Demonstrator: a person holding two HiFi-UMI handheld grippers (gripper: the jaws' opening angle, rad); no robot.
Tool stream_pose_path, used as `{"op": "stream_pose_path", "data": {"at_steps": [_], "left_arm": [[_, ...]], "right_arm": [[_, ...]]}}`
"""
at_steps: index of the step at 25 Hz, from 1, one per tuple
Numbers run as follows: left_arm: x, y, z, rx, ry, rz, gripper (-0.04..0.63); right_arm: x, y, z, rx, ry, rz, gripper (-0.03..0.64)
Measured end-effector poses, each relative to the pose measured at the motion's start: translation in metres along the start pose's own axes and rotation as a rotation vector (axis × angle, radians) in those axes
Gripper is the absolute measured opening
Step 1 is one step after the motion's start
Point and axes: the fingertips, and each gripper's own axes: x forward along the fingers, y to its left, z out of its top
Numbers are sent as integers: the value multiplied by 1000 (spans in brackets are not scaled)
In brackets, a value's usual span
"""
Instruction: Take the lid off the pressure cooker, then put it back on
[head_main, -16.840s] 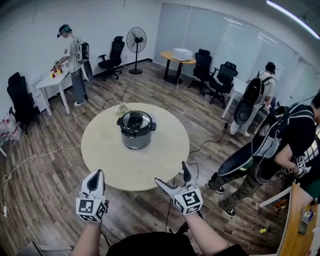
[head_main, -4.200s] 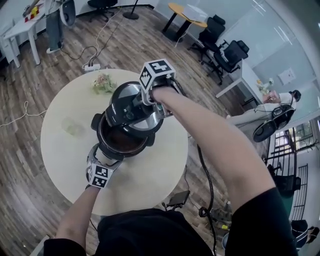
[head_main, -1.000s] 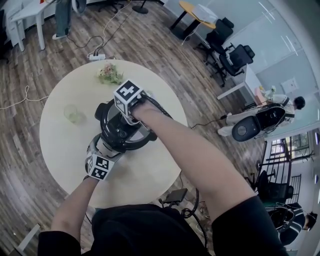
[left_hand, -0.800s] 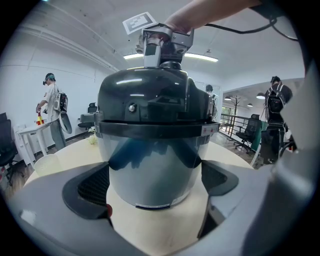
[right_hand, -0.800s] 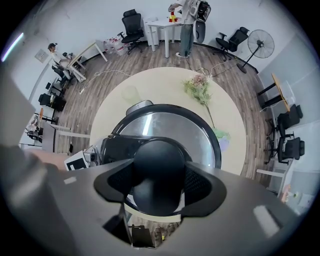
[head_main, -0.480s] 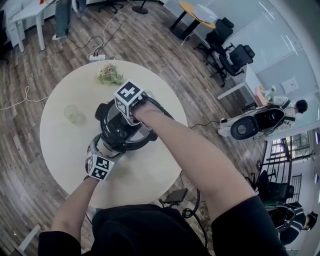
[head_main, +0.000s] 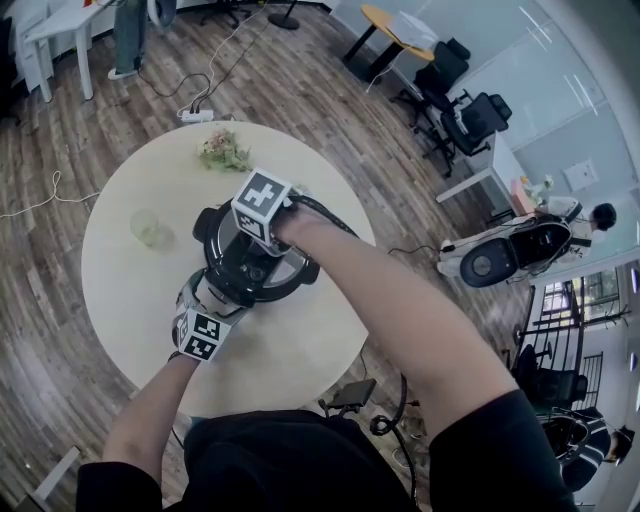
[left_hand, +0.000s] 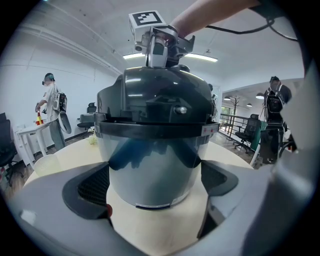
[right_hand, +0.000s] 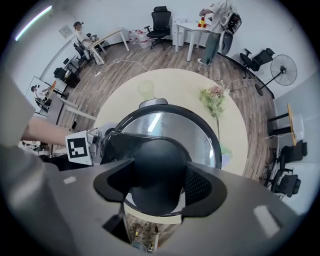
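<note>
So, head view: one pressure cooker (head_main: 250, 288) on one round table (head_main: 115, 300), one lid (head_main: 238, 262) seated on it, left gripper (head_main: 212, 292) and right gripper (head_main: 258, 240) both on it.

Left gripper view: jaws clamp the cooker's body, one pad per side, lid above them.

Right gripper view: jaws pinch the lid's single black knob (right_hand: 152, 172). One glass (right_hand: 145, 89) and one flower sprig (right_hand: 212, 97) lie beyond the jaws.

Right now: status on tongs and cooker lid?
Right tongs shut on black round lid knob. Left tongs clamp silver pressure cooker body. Dark lid seated on cooker. Nothing blocking.
</note>
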Motion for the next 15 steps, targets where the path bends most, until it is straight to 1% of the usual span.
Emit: {"op": "stream_pose_path", "data": {"at_steps": [10,12,15], "left_arm": [[-5,-2,-1,1,-1,1,561],[-6,-2,-1,-2,-1,0,557],[-6,-2,-2,-3,-2,0,554]], "right_arm": [[-2,13,-3,-291,57,-41,296],[-2,13,-3,-308,62,-40,298],[-1,13,-2,-306,61,-37,298]]}}
